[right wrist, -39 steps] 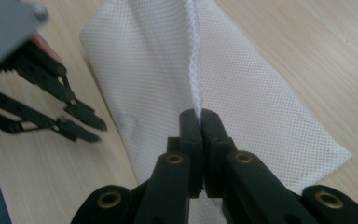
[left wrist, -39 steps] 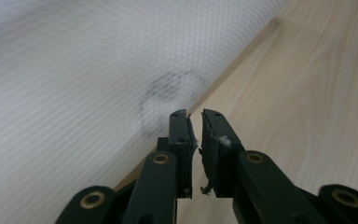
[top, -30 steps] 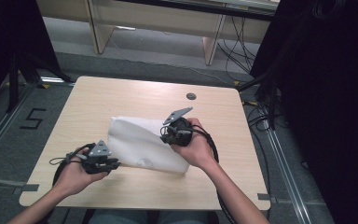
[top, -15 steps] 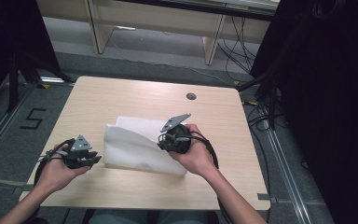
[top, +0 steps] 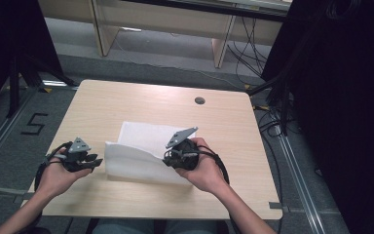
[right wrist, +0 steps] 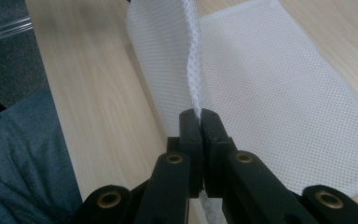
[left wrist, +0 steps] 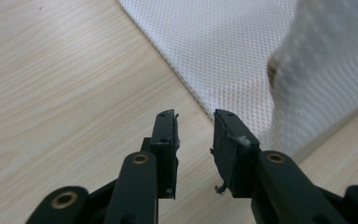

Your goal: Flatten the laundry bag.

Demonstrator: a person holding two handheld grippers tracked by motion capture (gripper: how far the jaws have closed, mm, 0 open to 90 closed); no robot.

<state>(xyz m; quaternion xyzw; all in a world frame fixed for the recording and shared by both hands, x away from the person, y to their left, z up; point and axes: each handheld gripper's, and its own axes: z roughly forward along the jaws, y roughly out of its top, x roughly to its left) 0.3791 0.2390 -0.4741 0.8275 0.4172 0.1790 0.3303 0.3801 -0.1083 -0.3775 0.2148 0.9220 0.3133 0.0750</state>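
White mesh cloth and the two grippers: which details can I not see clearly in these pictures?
- High view: the right gripper jaw tips, covered by its own body and the hand.
- Right gripper view: the white mesh cloth lower right corner, cut by the frame edge.
- Left gripper view: the raised cloth fold, blurred because it is so close.

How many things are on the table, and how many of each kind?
White mesh cloth: 1
Black grippers, left gripper and right gripper: 2
Small dark round thing on the table top: 1
Total: 4
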